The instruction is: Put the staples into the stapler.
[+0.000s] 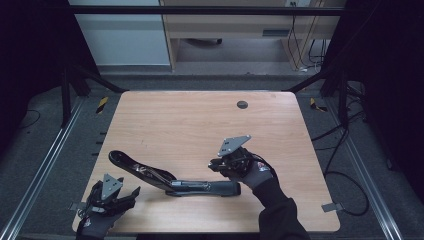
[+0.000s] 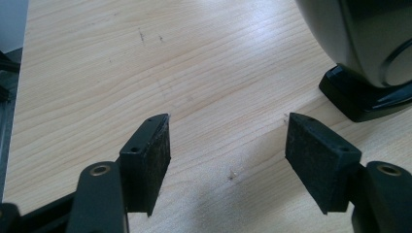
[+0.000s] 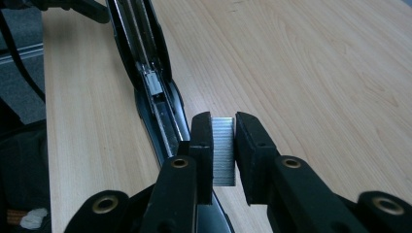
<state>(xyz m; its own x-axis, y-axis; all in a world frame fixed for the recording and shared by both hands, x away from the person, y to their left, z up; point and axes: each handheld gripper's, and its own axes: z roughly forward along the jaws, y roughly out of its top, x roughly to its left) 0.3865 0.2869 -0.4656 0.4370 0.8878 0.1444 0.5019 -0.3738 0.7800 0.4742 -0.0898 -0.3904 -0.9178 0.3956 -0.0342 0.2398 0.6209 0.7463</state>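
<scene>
Your left gripper (image 1: 131,193) sits at the table's (image 1: 200,120) near edge, about 7 o'clock, just inside the corner. Its jaws are spread wide with nothing between them, bare wood under the gap in the left gripper view. The stapler's (image 1: 170,180) black lid end lies just beyond it, toward 1 o'clock in that view.

The stapler lies opened out flat across the near half of the table, its lid running up to 10 o'clock and its base stretching toward 4 o'clock, close to the near edge. In the right gripper view the open channel (image 3: 153,92) runs away from your jaws, a small metal pusher partway along it.

Your right gripper (image 1: 214,165) hangs over the base end, around 5 o'clock, jaws pinching a silver staple strip (image 3: 224,150) flat between the pads, just beside the channel.

Past the stapler, the far half of the table is open wood out to a dark round grommet (image 1: 242,104) near the far edge, at 12 o'clock.
</scene>
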